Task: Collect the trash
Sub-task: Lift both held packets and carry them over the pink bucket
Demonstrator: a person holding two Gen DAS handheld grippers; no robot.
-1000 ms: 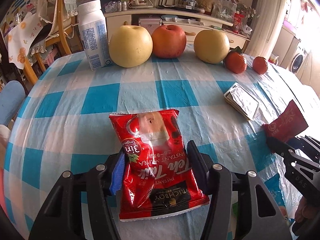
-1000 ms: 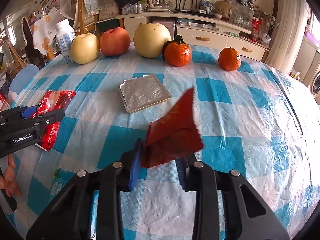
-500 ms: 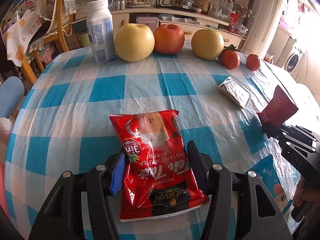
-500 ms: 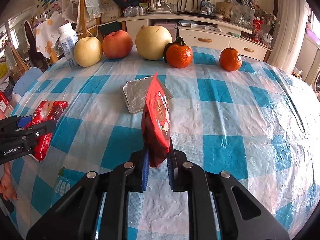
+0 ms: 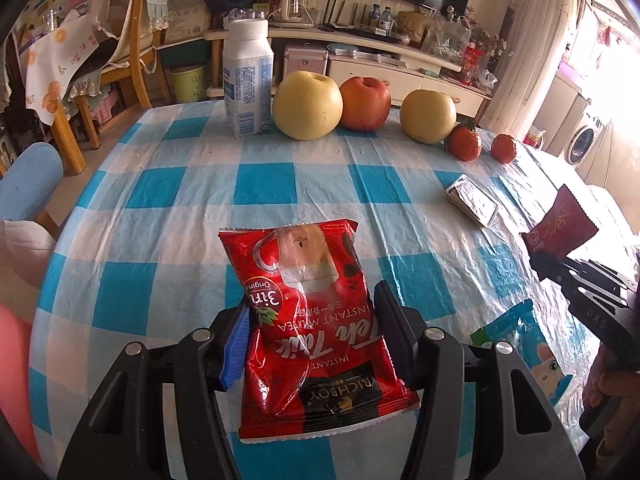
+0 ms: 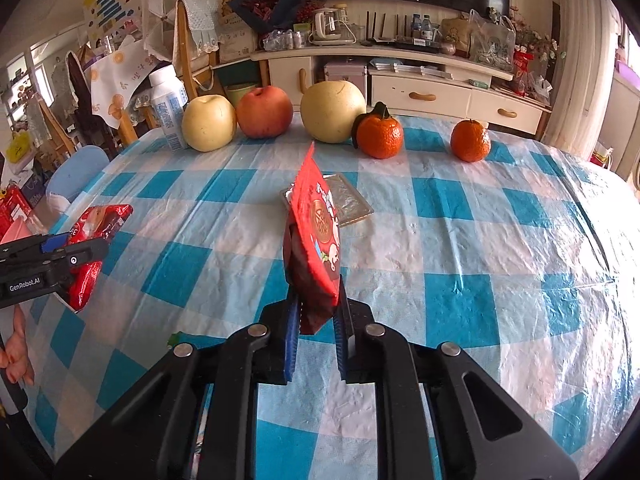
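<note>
The left gripper (image 5: 310, 320) was clamped on a glossy red plastic sachet of instant milk tea (image 5: 316, 320), its two black fingers pressing the sides of the packet, which was lifted above the table and stuck out forward between them. The right gripper (image 6: 316, 316) had just been closing and now its jaws stood narrow, pinching the lower end of a small dark red foil snack wrapper (image 6: 316, 240), which stood almost upright on its edge above the fingers. In the left wrist view this same wrapper and the right gripper appeared at the right border, with a part of a hand under it. Near the grippers, on the blue and white checked plastic tablecloth (image 6: 460, 248), lay a flat light blue packet with a cartoon animal (image 5: 524, 348). Further out lay a flat square silver foil pack (image 5: 472, 200), partly hidden behind the wrapper in the right wrist view. Along the far edge of the table stood a row: a white plastic bottle with a blue label (image 5: 247, 80), a yellow pear (image 5: 307, 105), a red apple (image 5: 365, 104), a second yellow pear (image 5: 428, 117) and two small orange mandarins (image 6: 379, 132), the second mandarin well apart from the first. Behind the table were a wooden chair (image 5: 132, 52) and a white low cabinet (image 6: 420, 88).
</note>
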